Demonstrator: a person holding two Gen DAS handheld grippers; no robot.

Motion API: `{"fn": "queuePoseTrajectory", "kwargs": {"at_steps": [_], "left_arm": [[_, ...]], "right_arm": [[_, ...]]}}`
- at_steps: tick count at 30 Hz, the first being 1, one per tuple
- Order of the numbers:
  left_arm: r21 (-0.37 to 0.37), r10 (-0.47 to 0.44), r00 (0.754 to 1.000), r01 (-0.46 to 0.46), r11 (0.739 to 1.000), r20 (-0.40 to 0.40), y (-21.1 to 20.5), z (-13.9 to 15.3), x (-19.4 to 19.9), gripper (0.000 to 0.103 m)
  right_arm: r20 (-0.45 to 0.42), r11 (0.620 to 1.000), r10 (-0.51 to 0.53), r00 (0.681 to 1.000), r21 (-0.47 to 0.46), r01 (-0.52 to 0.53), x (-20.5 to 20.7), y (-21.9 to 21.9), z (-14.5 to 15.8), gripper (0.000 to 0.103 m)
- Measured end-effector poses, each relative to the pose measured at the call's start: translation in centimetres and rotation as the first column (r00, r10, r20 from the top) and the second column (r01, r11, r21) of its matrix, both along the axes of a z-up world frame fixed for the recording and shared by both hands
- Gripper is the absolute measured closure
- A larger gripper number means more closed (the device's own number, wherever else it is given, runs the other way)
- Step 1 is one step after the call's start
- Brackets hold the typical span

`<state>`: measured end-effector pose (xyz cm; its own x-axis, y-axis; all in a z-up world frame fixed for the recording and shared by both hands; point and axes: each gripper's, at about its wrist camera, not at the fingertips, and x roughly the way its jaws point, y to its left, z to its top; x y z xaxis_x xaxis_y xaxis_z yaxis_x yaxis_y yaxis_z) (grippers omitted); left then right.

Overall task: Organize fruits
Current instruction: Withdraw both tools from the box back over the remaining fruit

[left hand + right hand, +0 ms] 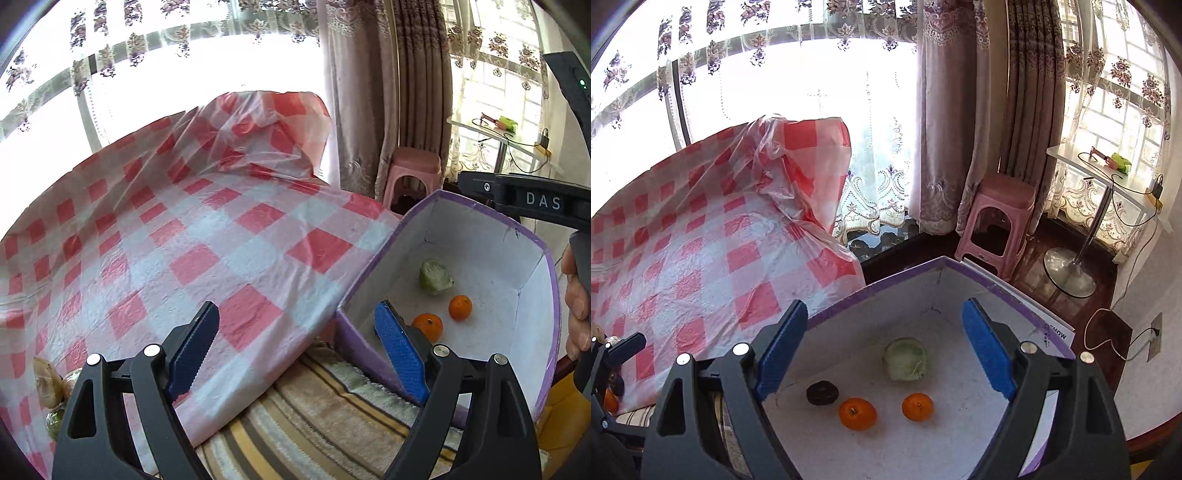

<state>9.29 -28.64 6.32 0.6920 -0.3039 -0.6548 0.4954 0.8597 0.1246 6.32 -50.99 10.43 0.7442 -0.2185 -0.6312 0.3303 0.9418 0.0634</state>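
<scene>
A purple box with a white inside [905, 291] holds a pale green fruit [905, 359], two oranges [857, 413] [917, 406] and a dark round fruit [822, 393]. My right gripper [885, 350] hangs above the box, open and empty. In the left wrist view the same box [480, 251] lies to the right with the green fruit [435, 277] and the oranges [460, 307] [428, 326]. My left gripper [295, 350] is open and empty over the box's near left corner. More wrapped fruit [48, 380] lies at the lower left, partly hidden.
A red-and-white checked plastic cloth [207, 240] covers the table, bunched up at the back. A striped towel [325, 417] shows beneath it. A pink stool [997, 221] and a white side table [1108, 177] stand by the curtains. A hand [578, 306] holds the other tool.
</scene>
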Motion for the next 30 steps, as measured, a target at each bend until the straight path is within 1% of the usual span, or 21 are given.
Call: {"fn": "queuePoseTrajectory", "kwargs": {"at_steps": [2,5,10,13,16,21,27,30], "left_arm": [[-0.013,0.031,0.999,-0.031,0.999,0.009,2.0,0.4,-0.1,0.019],[-0.027,0.087,0.996,-0.086,0.996,0.023,5.0,0.9,-0.5,0.019],[-0.073,0.182,0.983,-0.180,0.981,0.028,10.5,1.6,-1.1,0.019],[-0.105,0.239,0.970,-0.234,0.967,0.036,13.7,1.9,-1.8,0.020],[-0.119,0.296,0.954,-0.289,0.950,0.047,16.7,2.0,-2.5,0.020],[-0.149,0.382,0.922,-0.370,0.917,0.061,21.4,2.4,-3.6,0.020],[-0.175,0.447,0.893,-0.433,0.884,0.052,25.5,2.3,-3.7,0.020],[-0.183,0.468,0.883,-0.455,0.872,0.036,27.2,2.0,-3.5,0.020]], "right_arm": [[0.009,0.999,0.036,0.999,0.024,-0.036,0.2,1.6,-0.1,0.017],[-0.007,0.994,0.102,0.995,0.046,-0.102,1.1,4.8,-0.9,0.017],[-0.035,0.976,0.210,0.977,0.071,-0.207,1.8,10.7,-2.6,0.017],[-0.042,0.964,0.261,0.964,0.071,-0.258,2.0,14.0,-3.5,0.017],[-0.043,0.945,0.315,0.948,0.108,-0.309,2.1,16.6,-4.3,0.017],[-0.064,0.918,0.393,0.917,0.084,-0.387,2.2,20.9,-5.0,0.017],[-0.071,0.888,0.459,0.886,0.070,-0.454,2.0,24.4,-4.9,0.017],[-0.076,0.868,0.497,0.864,0.064,-0.493,2.0,26.0,-4.9,0.017]]}}
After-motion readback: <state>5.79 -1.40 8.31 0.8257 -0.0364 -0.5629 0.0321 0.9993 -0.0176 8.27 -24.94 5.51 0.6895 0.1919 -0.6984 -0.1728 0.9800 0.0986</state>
